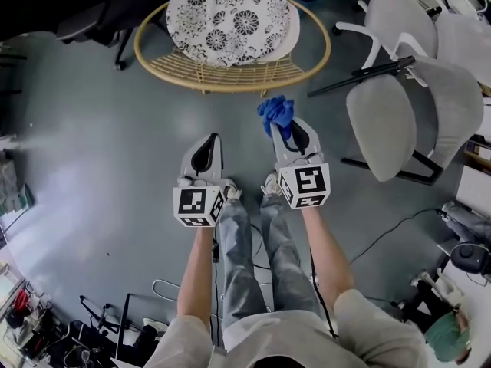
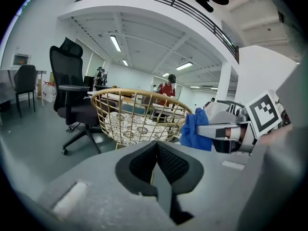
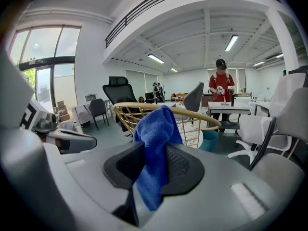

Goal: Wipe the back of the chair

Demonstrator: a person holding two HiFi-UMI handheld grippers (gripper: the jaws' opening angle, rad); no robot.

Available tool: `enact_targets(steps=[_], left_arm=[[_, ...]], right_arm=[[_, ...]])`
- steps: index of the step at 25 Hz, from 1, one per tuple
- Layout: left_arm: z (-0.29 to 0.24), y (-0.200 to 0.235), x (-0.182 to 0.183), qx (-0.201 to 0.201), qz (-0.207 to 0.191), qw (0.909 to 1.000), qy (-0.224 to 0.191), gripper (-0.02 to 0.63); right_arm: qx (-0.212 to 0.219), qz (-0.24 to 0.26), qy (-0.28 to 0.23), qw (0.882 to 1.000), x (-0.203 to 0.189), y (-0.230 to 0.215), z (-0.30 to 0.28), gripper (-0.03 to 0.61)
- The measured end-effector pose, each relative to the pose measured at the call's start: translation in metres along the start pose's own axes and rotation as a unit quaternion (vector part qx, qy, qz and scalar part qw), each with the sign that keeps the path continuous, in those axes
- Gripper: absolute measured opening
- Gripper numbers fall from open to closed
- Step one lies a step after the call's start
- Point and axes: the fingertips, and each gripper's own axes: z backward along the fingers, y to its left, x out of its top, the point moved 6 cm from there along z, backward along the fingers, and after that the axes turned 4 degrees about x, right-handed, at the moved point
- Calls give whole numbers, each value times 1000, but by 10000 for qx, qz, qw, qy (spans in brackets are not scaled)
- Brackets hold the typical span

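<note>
Chair (image 1: 230, 72) at 12 o'clock partly hidden by cushion (image 1: 227, 14); cloth (image 1: 276, 113) pinched by right gripper (image 1: 285, 129); left gripper (image 1: 209, 146) closed, empty; grey floor (image 1: 100, 152).

No readable text, brand or number anywhere, marker cubes (image 1: 199, 204) carry square patterns only (no lettering)

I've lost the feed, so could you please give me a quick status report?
Left gripper shut, empty. Right gripper shut on blue cloth. Wicker chair just ahead, cloth not touching it. Nothing in the way.
</note>
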Motion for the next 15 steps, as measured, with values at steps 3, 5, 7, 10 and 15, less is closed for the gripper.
enact_targets(steps=[3,5,7,10,15], left_arm=[[-8,3,-6,5,22,10000,33,3],[-12,4,-11,-2,34,10000,68,3],[-15,6,-16,-3,38,9999,109,3],[-19,8,-22,-13,56,9999,160,3],[-25,11,-29,-24,84,9998,200,3]], right_arm=[[38,17,-133,9999,5,-3,-20,98],[44,11,-203,9998,7,-6,-31,98],[53,16,-259,9996,7,-8,-41,98],[98,71,-311,9994,8,-10,-54,100],[150,118,-244,9995,-3,-14,-69,101]])
